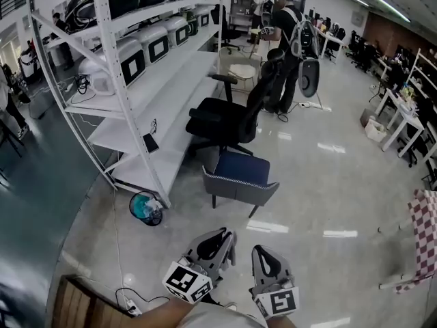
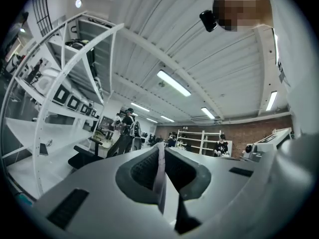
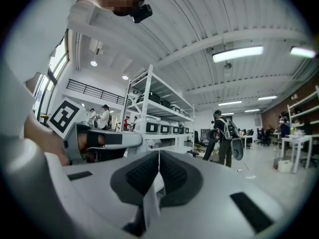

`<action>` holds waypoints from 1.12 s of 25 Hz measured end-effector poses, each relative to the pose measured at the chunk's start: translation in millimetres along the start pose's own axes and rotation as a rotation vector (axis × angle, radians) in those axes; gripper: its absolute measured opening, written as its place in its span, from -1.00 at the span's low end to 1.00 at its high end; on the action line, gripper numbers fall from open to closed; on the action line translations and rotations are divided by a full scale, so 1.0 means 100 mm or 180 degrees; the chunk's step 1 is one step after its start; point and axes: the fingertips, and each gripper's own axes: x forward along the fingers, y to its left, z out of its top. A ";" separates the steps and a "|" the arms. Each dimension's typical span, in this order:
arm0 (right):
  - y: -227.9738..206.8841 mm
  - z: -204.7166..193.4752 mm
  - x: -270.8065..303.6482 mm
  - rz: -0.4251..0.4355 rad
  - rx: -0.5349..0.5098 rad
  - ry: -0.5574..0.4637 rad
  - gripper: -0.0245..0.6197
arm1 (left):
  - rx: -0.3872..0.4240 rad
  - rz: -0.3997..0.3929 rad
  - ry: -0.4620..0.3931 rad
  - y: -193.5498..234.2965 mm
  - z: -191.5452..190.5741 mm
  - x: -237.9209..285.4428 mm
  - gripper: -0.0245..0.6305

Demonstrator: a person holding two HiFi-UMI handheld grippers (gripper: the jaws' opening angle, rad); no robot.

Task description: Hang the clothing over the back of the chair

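My left gripper [image 1: 220, 241] and right gripper [image 1: 268, 258] sit side by side at the bottom of the head view, pointing level toward the chairs. In the left gripper view, the left gripper [image 2: 160, 151] is shut on a thin strip of pale clothing [image 2: 160, 180]. The right gripper [image 3: 158, 156] is likewise shut on a pale fold of the clothing [image 3: 151, 195], which hangs below the pads. Ahead stand a black office chair [image 1: 225, 118] and, nearer, a low grey chair with a blue seat [image 1: 240, 173]. Both are well beyond the grippers.
A tall white shelving rack [image 1: 136, 80] with boxes runs along the left. A teal bin [image 1: 145, 207] stands at its foot, with a cable on the floor. A person with a backpack [image 1: 287, 39] stands behind the chairs. Checked cloth [image 1: 425, 238] hangs at the right edge.
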 end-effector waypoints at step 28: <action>-0.30 -0.13 1.48 -0.0223 -0.0063 0.0364 -0.87 | -0.0397 -0.0397 0.0026 1.18 0.16 0.94 -0.83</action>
